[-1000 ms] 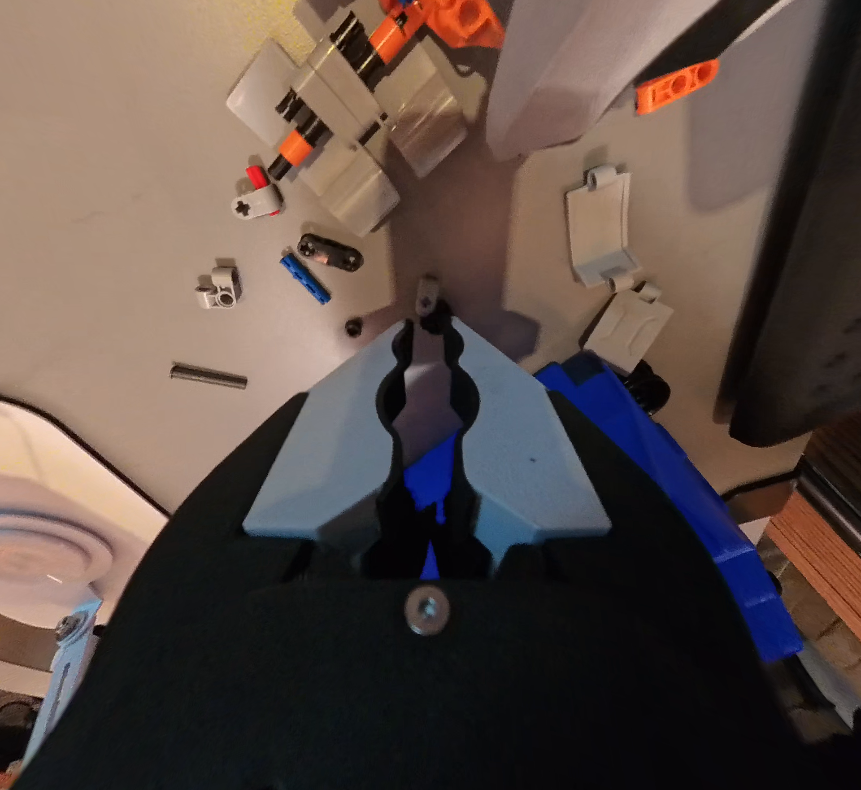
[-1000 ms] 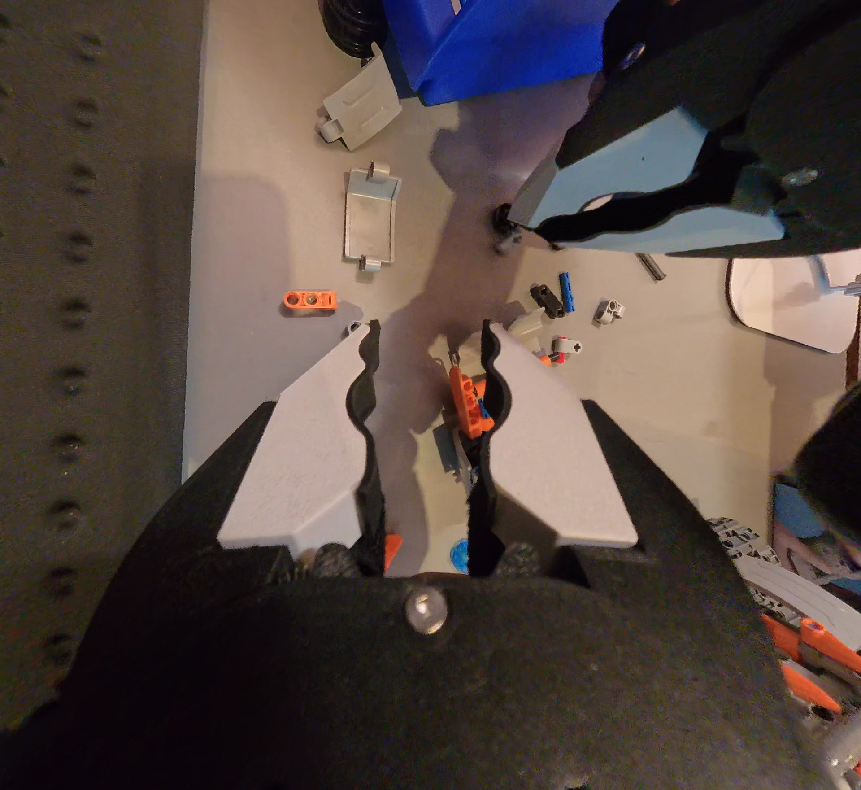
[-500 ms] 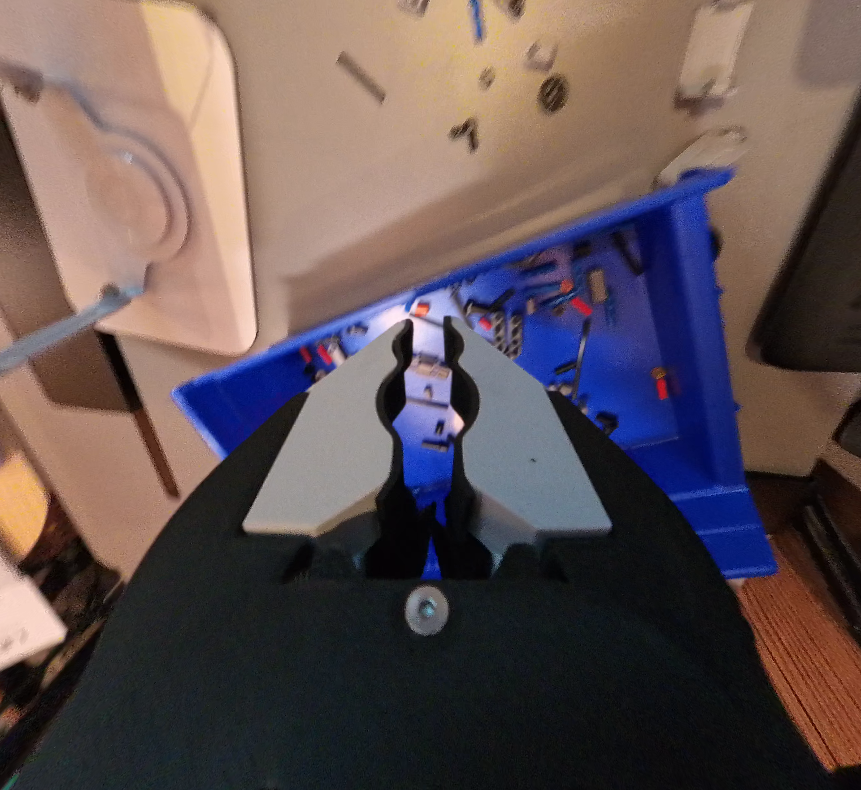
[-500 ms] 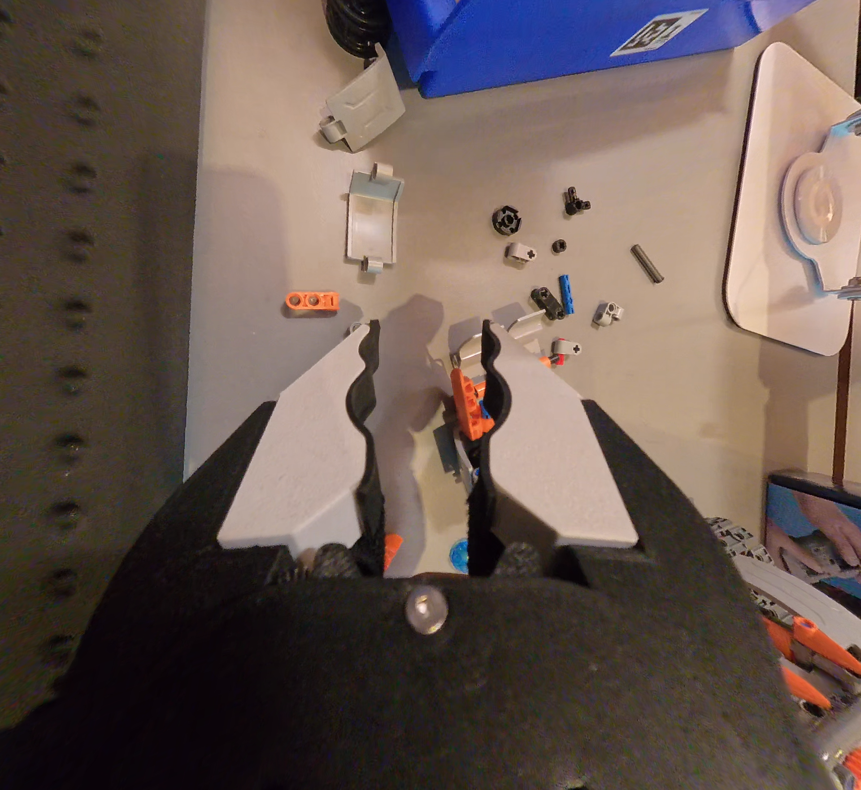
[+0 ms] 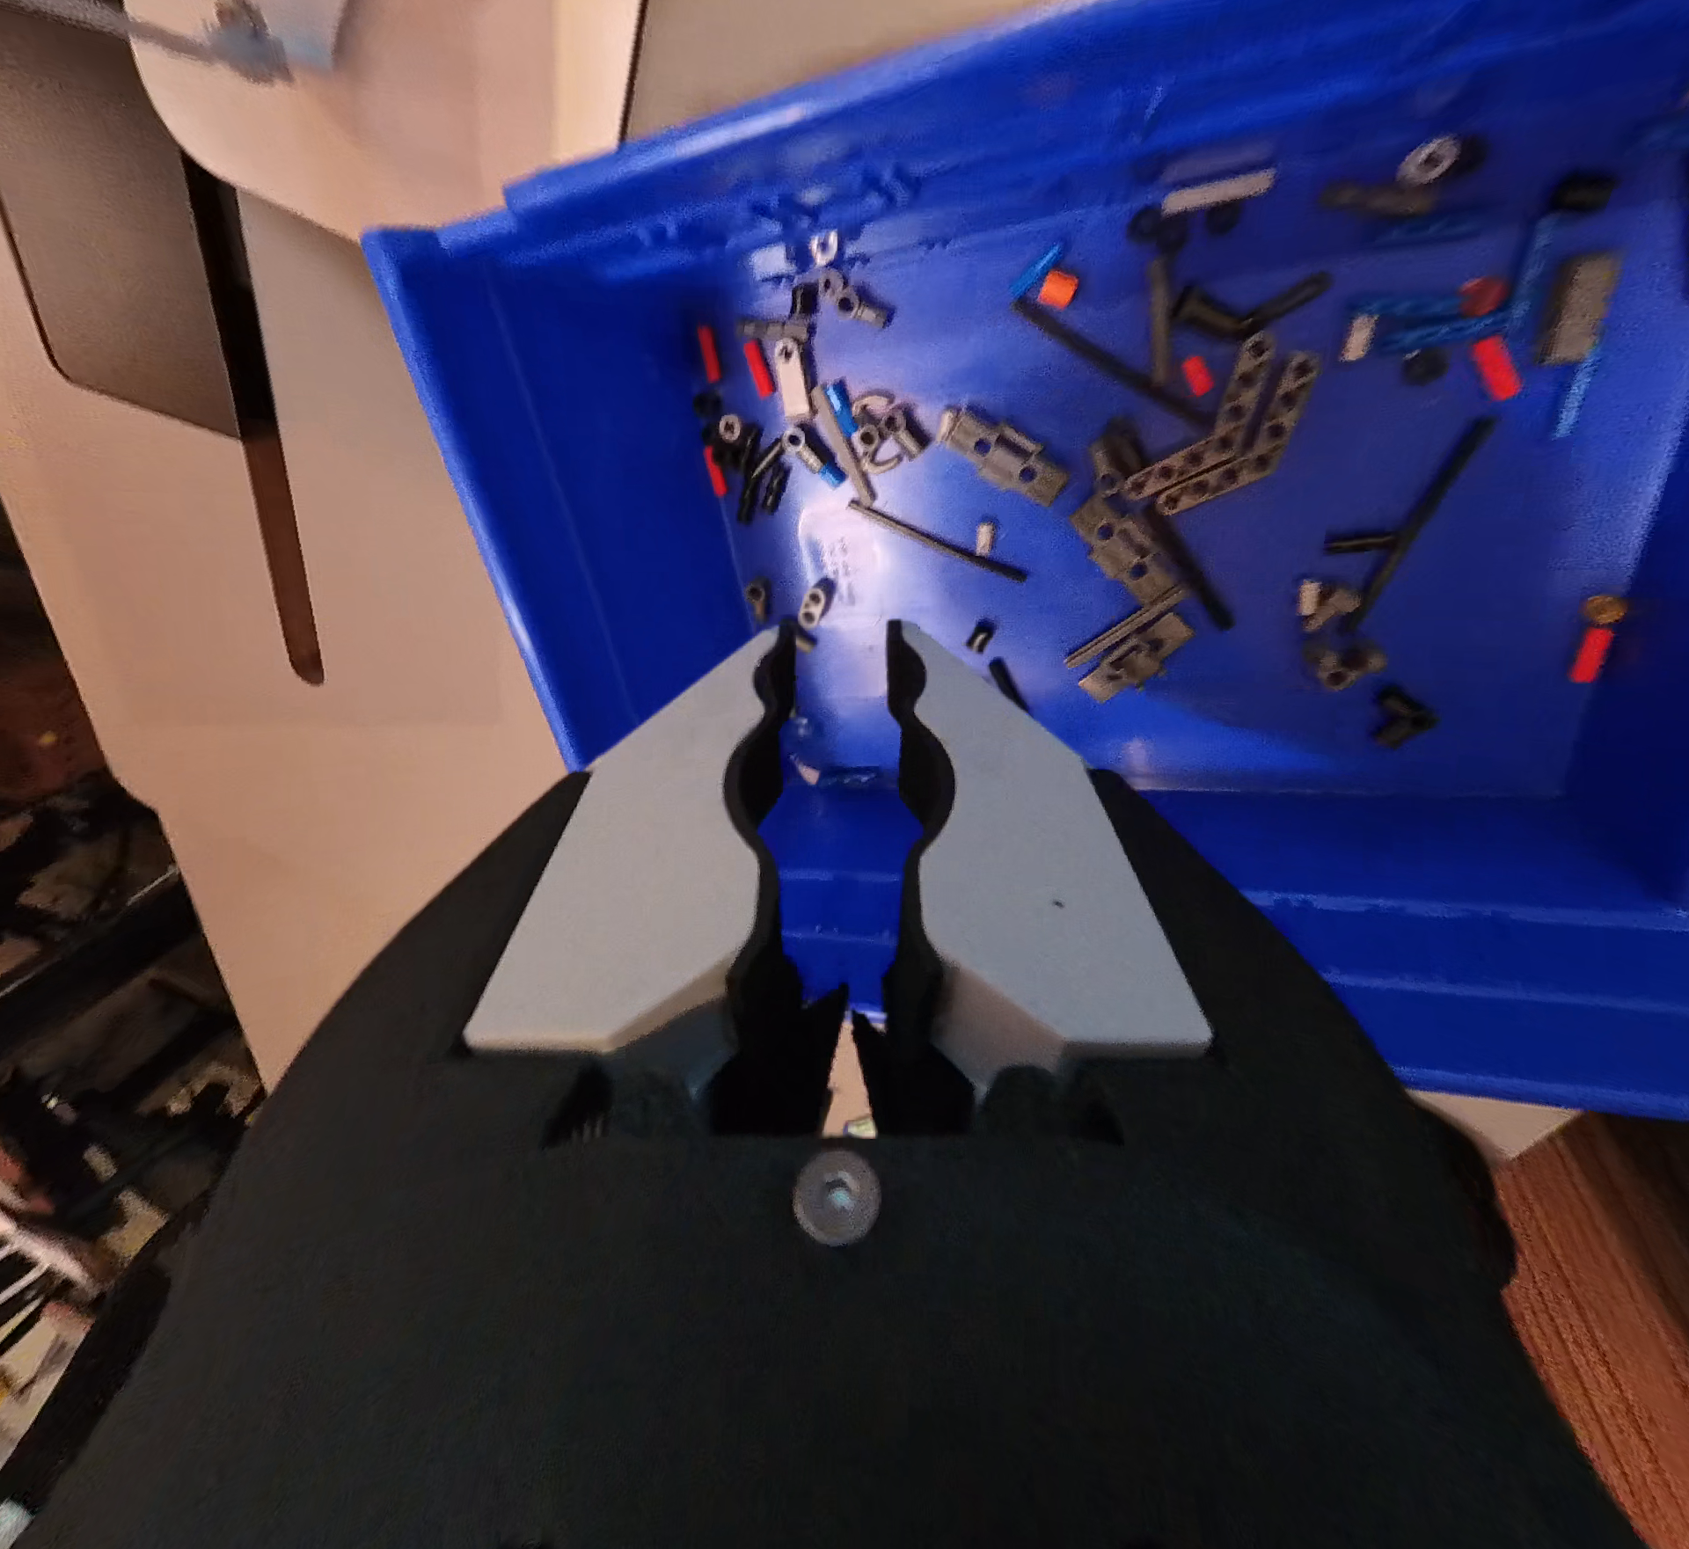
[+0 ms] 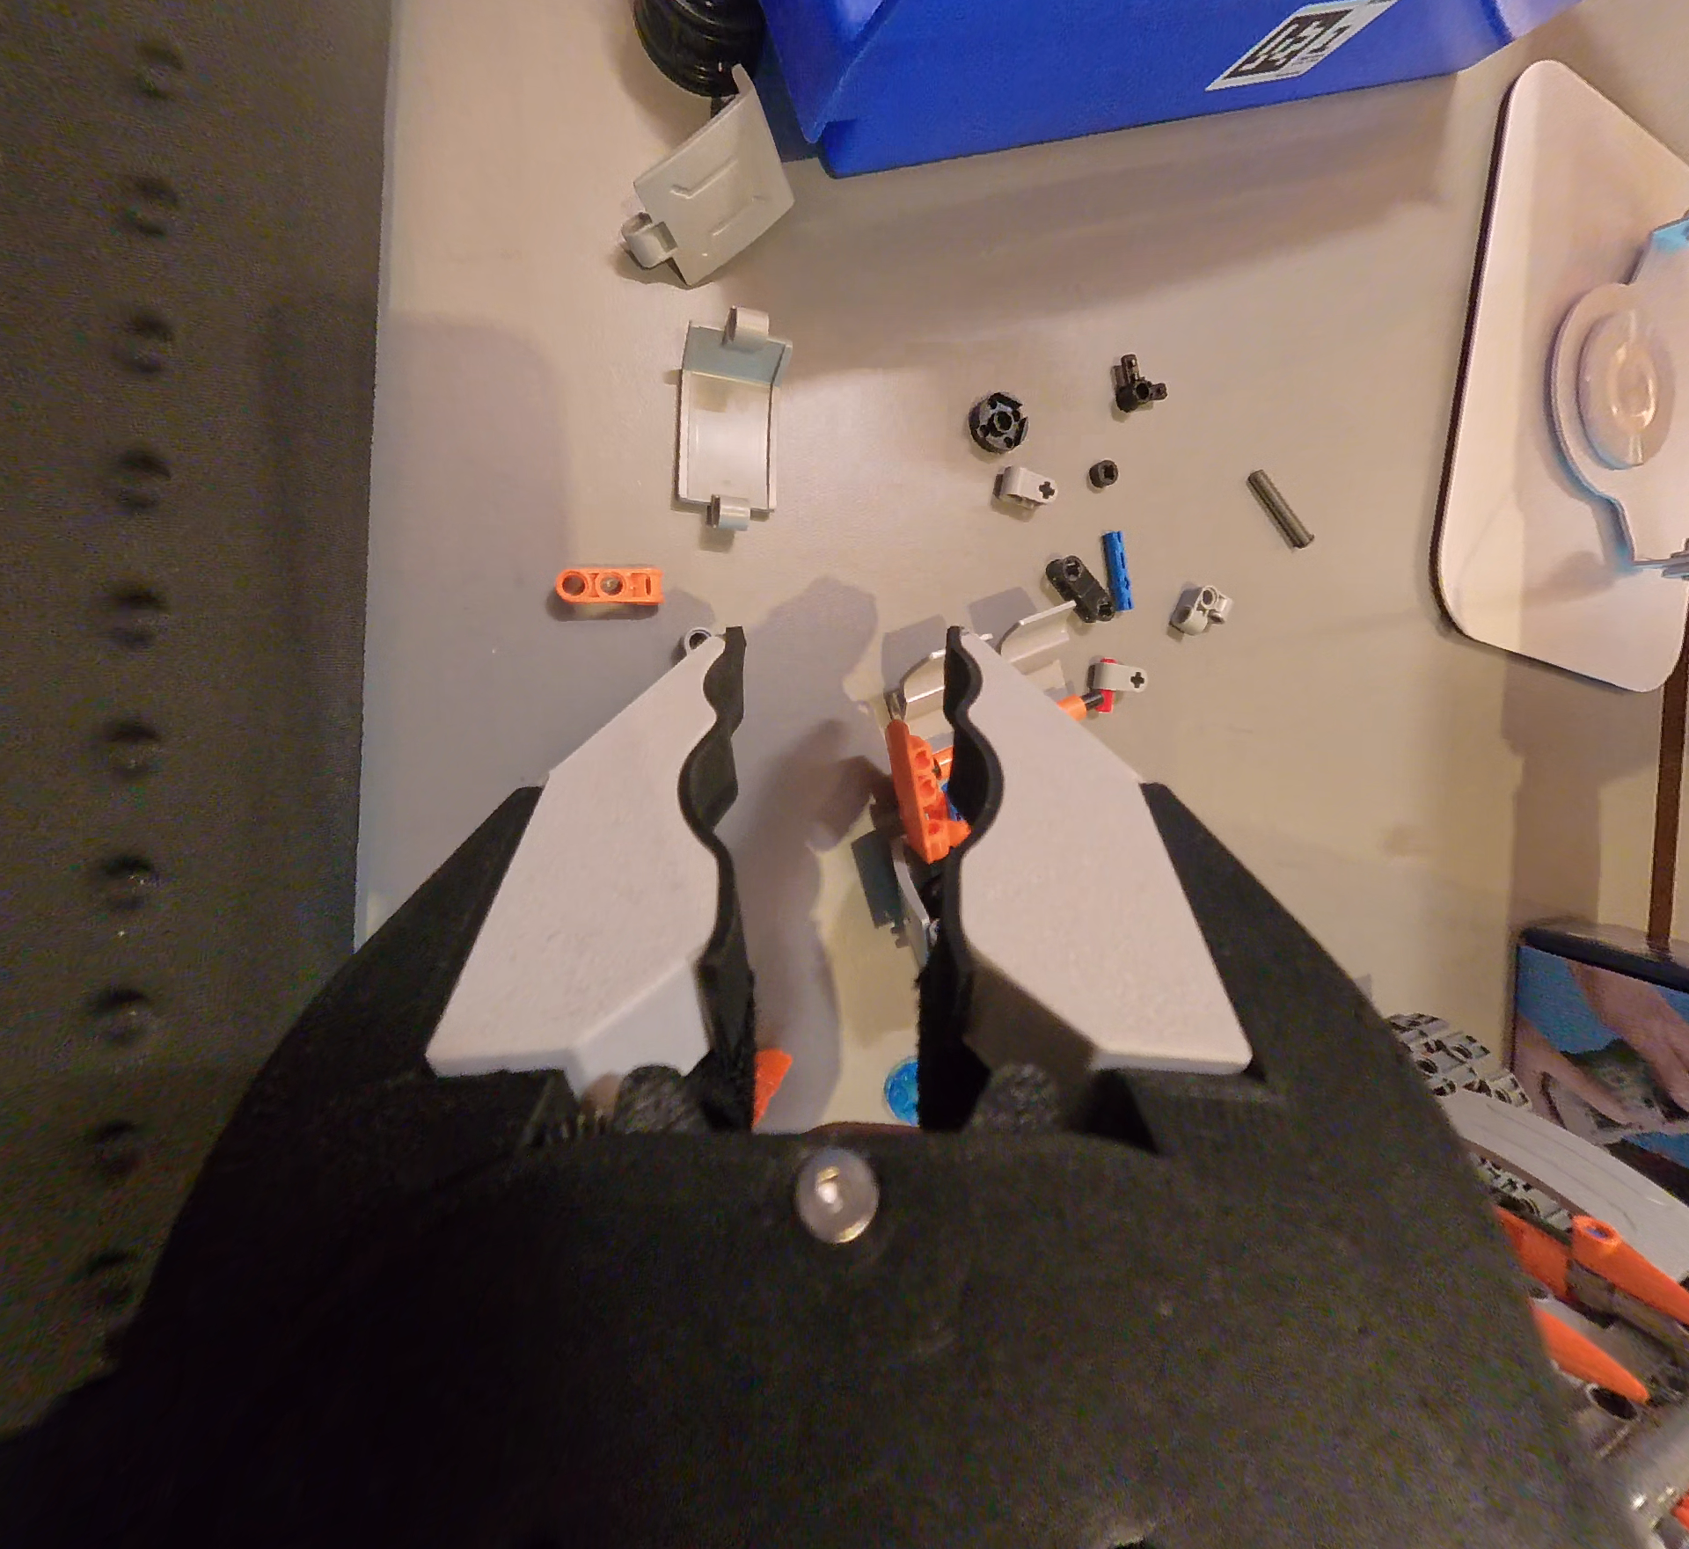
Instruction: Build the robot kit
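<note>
both hand-held grippers (image 5: 836, 637) (image 6: 841, 646) parted, empty

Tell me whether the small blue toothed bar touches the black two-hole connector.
Touching: in the right wrist view, the small blue toothed bar lies against the black two-hole connector, no gap visible.

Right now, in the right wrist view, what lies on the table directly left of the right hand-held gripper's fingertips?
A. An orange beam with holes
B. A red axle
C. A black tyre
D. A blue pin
A: the orange beam lies alone on the table just left of the open right hand-held gripper; the blue pin is to its right.
</note>
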Available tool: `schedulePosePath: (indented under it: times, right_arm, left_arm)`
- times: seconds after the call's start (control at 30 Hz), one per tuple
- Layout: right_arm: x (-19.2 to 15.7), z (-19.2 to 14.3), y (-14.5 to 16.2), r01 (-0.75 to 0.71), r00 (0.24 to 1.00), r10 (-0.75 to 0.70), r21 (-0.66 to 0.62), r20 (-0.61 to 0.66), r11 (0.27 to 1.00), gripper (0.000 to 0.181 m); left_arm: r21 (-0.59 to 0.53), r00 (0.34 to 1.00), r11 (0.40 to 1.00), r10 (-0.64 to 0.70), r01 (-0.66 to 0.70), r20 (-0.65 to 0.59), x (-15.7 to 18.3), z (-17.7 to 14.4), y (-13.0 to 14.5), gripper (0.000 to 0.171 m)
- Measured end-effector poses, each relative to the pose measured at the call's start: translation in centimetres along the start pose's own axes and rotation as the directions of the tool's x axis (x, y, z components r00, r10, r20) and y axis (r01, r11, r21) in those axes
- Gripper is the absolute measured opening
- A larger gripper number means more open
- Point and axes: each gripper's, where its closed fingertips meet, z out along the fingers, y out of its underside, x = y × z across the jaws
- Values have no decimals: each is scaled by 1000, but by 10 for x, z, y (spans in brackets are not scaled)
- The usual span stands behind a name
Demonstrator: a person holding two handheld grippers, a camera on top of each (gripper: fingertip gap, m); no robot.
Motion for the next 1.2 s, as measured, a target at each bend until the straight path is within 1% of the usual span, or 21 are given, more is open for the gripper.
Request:
schedulePosePath:
  times: [0.1, 0.23, 0.33, 0.47, 0.63, 0.77, 0.83, 0.97, 1.03, 1.1, 1.2]
  right_arm:
    - [0, 0, 0, -1, 1000, 1, 0, 0, 1000, 42]
    - [0, 0, 0, -1, 1000, 1, 0, 2, 1000, 42]
    - [0, 0, 1, -2, 1000, 2, 0, 1, 1000, 42]
    - [0, 1, 1, -3, 1000, 3, -2, 3, 1000, 42]
    - [0, 0, 1, -3, 1000, 3, -1, 1, 1000, 42]
    - [1, 0, 1, -3, 1000, 3, 1, 0, 1000, 42]
    - [1, 0, 1, -2, 1000, 2, 1, 0, 1000, 42]
    - [1, -1, 0, -2, 1000, 2, 2, -2, 1000, 42]
    - [1, -1, 0, -1, 1000, 1, 2, -3, 1000, 42]
    - [1, -1, 0, -1, 1000, 1, 3, -4, 1000, 42]
    - [0, -1, 0, 0, 1000, 0, 4, -2, 1000, 42]
  left_arm:
    - [-76, 1000, 997, 16, -15, 7, -4, 17, 15, 20]
    - [-119, 1000, 993, 22, -24, -19, -6, 40, 25, 22]
    - [-132, 998, 990, 35, -41, -49, -3, 56, 27, 24]
    - [-190, 996, 979, 70, -78, -46, -5, 75, 33, 24]
    - [-254, 993, 960, 107, -115, -44, -6, 90, 40, 21]
    - [-262, 992, 957, 117, -126, -50, -5, 97, 40, 15]
    - [-247, 991, 961, 108, -123, -73, -2, 98, 38, 7]
    - [-240, 990, 961, 126, -138, -64, -1, 98, 38, 6]
    - [-234, 990, 962, 132, -139, -47, -3, 92, 37, 6]
    - [-206, 992, 971, 126, -126, -13, -8, 76, 31, 5]
    - [-102, 991, 987, 126, -121, 45, -12, 38, 6, 5]
